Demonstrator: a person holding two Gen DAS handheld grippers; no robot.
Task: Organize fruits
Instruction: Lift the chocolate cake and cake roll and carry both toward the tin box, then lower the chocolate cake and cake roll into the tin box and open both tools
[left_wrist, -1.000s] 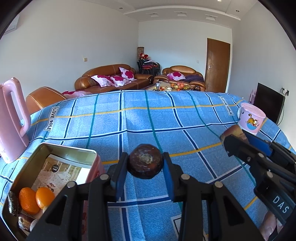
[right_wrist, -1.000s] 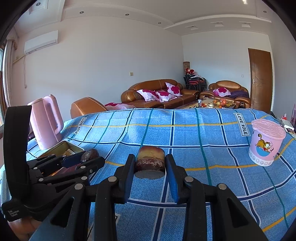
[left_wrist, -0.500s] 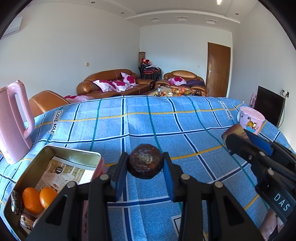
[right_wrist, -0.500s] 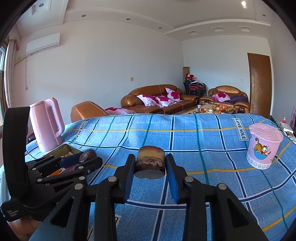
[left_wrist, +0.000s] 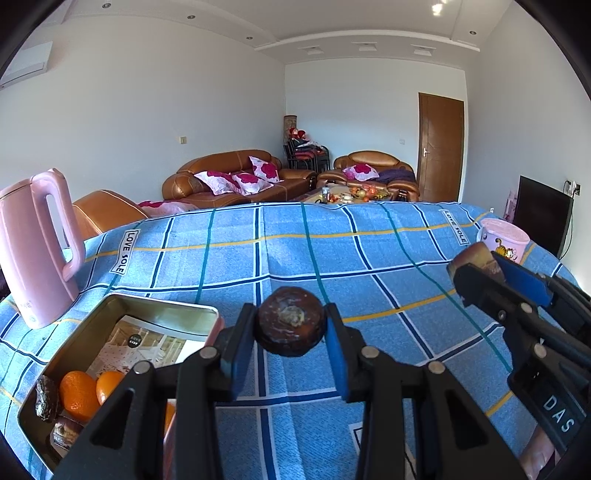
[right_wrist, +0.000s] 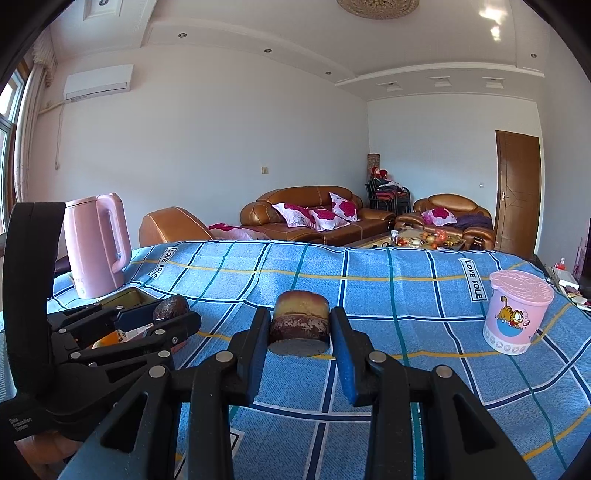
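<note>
My left gripper (left_wrist: 290, 325) is shut on a round dark brown fruit (left_wrist: 291, 321), held above the blue checked cloth just right of an open metal tin (left_wrist: 162, 304). In the tin lie two oranges (left_wrist: 77, 395) and a few dark fruit pieces (left_wrist: 46, 398). My right gripper (right_wrist: 300, 326) is shut on a short cut fruit piece (right_wrist: 299, 323), yellow-brown on top and dark red below. The left wrist view shows the right gripper (left_wrist: 476, 266) at the right edge. In the right wrist view the left gripper (right_wrist: 171, 314) sits at the left.
A pink kettle (left_wrist: 33, 251) stands at the table's left edge behind the tin. A pink lidded cup (right_wrist: 517, 314) with a cartoon cat stands at the right. Beyond the table are brown sofas, a door and a dark screen.
Both grippers have tipped up slightly, so the table's far edge sits lower in both views. Each keeps its hold on its fruit.
</note>
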